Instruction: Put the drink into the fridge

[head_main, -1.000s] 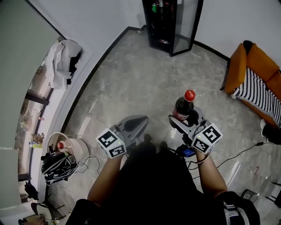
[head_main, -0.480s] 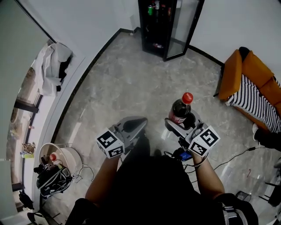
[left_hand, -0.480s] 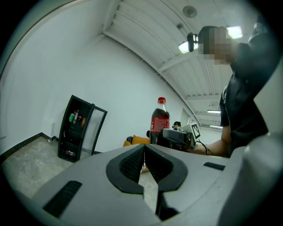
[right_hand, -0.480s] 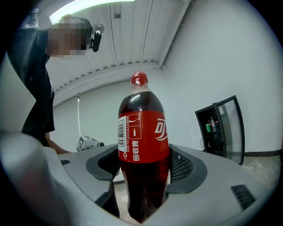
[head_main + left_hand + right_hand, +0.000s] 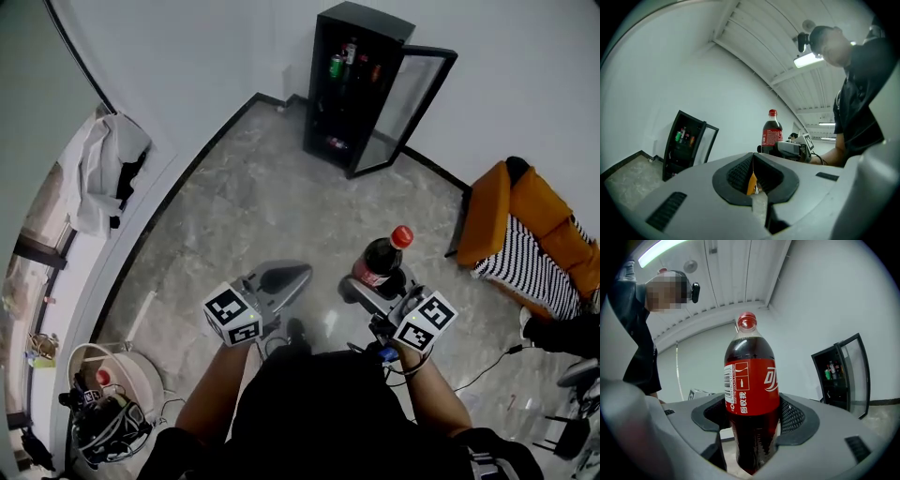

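A cola bottle (image 5: 380,258) with a red cap and red label stands upright between the jaws of my right gripper (image 5: 375,281), which is shut on its lower body. In the right gripper view the bottle (image 5: 751,399) fills the middle of the gripper (image 5: 751,427). My left gripper (image 5: 277,279) hangs beside it, shut with nothing held; its pads meet in the left gripper view (image 5: 753,176). The black fridge (image 5: 361,84) stands against the far wall with its glass door (image 5: 417,98) swung open to the right. Cans and bottles sit on its shelves. Both grippers are well short of it.
An orange sofa (image 5: 511,216) with a striped cushion stands at the right. White cloth (image 5: 103,169) lies on the curved sill at the left. A bucket (image 5: 103,375) and a helmet (image 5: 98,427) sit at the lower left. A cable (image 5: 487,361) runs over the floor.
The whole fridge has come into view, lower in the frame, while the bucket and helmet slid down and left. Both grippers keep their pose, the right one still holding the bottle.
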`<state>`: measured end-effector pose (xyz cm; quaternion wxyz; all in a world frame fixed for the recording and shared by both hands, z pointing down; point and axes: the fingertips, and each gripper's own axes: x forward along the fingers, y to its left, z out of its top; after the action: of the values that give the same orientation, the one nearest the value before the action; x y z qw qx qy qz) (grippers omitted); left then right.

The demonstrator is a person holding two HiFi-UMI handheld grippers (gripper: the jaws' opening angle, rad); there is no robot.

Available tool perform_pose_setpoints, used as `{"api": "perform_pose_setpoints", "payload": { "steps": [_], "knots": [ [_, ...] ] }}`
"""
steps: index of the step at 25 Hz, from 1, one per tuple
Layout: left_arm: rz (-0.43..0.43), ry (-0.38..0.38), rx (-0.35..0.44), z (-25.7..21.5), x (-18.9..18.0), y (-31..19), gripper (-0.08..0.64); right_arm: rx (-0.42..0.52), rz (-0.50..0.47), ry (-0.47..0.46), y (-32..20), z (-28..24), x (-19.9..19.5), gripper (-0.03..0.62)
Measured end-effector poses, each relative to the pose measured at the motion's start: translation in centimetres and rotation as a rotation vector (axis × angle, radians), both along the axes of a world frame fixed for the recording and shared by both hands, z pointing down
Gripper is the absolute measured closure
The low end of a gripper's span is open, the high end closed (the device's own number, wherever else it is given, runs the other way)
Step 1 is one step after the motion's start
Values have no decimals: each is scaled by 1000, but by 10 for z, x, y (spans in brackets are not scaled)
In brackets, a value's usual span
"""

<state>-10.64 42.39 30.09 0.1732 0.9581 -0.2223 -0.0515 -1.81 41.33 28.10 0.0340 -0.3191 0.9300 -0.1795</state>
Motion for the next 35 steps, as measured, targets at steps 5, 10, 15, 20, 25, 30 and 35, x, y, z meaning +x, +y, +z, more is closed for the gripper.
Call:
{"api": "perform_pose_setpoints", "payload": {
  "steps": [5,10,15,20,25,30,35],
  "knots": [
    [-13,14,-21,11,-24,-41,549,-2,6,43,-37,3,-13,266],
    [-13,20,-52,22,-27,-82,549,16,34,72,-76,4,-9,265],
    [-7,-4,-42,24,-13,-142,549,23,31,66,-133,14,2,267],
    [-18,-28,-55,23,0,-206,549,24,14,66,-198,22,11,267],
    [-44,-54,-62,17,15,-273,549,36,-20,70,-265,19,26,265],
    [-73,-94,-64,14,41,-332,549,19,-44,38,-328,21,50,267],
    [-72,-112,-69,15,42,-371,549,22,-52,17,-375,24,49,267]
  ]
}}
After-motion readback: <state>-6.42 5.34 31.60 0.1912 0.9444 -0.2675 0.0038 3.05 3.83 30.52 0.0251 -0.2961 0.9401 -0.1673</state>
